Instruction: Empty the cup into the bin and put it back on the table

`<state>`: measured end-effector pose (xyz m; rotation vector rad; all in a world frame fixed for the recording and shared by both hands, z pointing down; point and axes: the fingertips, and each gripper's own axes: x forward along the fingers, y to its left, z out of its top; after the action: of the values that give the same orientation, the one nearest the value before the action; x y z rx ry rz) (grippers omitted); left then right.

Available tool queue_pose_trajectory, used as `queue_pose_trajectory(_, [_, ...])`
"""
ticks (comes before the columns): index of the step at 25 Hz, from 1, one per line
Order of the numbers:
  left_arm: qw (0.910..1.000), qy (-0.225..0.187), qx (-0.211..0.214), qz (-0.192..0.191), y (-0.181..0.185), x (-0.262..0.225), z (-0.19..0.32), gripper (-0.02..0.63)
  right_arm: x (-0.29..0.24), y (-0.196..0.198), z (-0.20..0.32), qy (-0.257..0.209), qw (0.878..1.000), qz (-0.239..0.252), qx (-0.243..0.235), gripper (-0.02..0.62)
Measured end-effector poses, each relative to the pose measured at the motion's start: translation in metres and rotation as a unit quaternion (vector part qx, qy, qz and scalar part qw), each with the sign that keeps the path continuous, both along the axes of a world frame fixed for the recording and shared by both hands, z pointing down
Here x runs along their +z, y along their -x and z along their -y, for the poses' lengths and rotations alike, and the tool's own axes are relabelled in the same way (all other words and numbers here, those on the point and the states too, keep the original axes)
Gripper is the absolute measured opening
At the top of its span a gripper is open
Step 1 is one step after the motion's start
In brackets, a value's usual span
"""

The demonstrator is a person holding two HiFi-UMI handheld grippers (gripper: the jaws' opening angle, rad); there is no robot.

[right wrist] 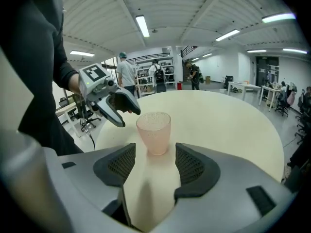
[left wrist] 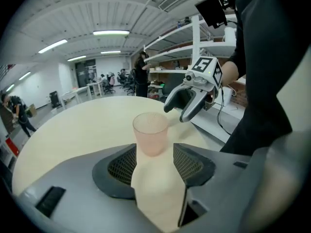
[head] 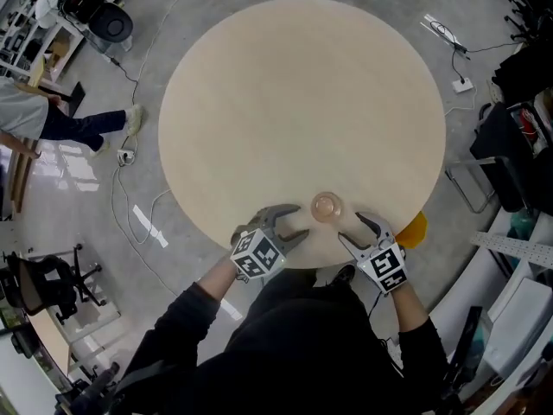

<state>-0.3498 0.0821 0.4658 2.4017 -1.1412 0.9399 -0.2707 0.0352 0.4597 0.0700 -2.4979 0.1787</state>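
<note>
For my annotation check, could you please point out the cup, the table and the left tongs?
cup (head: 327, 207), head view, inside its open mouth.
table (head: 302, 102), head view, bare top.
left tongs (head: 302, 221), head view, midway between the fingertips.

**Cup on the table, flanked by two grippers**
In the head view, the cup (head: 326, 207) is set on the table (head: 302, 102) at lower centre of the frame, near the rim. The left gripper (head: 294, 223) is held just left of it and the right gripper (head: 354, 229) just right, both apart from it. In each gripper view, the cup is seen upright just ahead of the parted jaws, with the other gripper behind it.
</note>
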Motion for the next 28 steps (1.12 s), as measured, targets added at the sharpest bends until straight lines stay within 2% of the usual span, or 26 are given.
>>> queue_pose_trajectory(3, [0.9989,0.005,0.043,0.016,0.003,0.012,0.011,0.23,0.013,0.011,0.0,-0.024,0.999,-0.019,-0.042,0.245])
queue_pose_trajectory(6, [0.9971,0.012,0.072,0.02,0.005,0.022,0.018,0.23,0.021,0.02,0.003,-0.039,0.997,-0.026,-0.055,0.245])
queue_pose_trajectory(14, [0.9927,0.019,0.118,0.014,0.002,0.03,0.028,0.23,0.02,0.041,0.002,-0.031,0.998,-0.013,-0.046,0.245])
queue_pose_trajectory(18, [0.9923,0.011,0.123,0.009,0.0,0.028,0.035,0.23,0.019,0.045,0.003,-0.033,0.999,-0.009,-0.037,0.244])
queue_pose_trajectory(28, [0.9891,0.015,0.146,-0.011,-0.024,0.011,0.035,0.229,0.0,0.022,0.003,-0.039,0.999,0.006,-0.012,0.244])
